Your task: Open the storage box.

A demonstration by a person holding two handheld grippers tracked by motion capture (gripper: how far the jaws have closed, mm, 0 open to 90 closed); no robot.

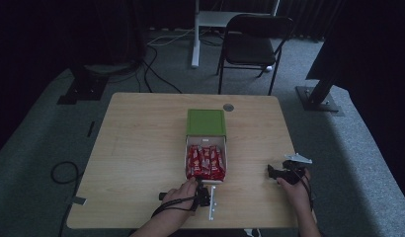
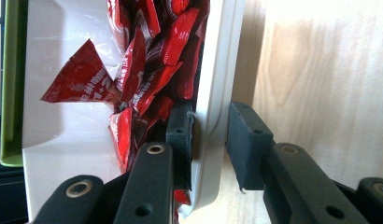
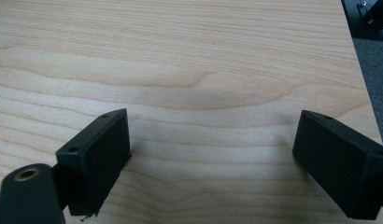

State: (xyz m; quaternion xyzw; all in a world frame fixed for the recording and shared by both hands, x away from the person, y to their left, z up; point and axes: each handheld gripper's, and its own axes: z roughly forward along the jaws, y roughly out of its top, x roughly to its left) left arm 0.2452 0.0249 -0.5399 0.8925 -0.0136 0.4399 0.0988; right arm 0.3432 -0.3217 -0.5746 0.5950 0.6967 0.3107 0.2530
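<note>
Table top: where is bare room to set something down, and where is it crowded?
Bare wood lies left of the white box to the table edge, and between the box and the right hand-held gripper. Crowded at the box's near wall, clamped by the left hand-held gripper.

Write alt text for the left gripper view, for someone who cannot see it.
Two black jaws of the left gripper close on the white wall of an open drawer, one pad inside, one outside. Crumpled red packets fill the drawer, and pale wooden table shows beside it.
</note>
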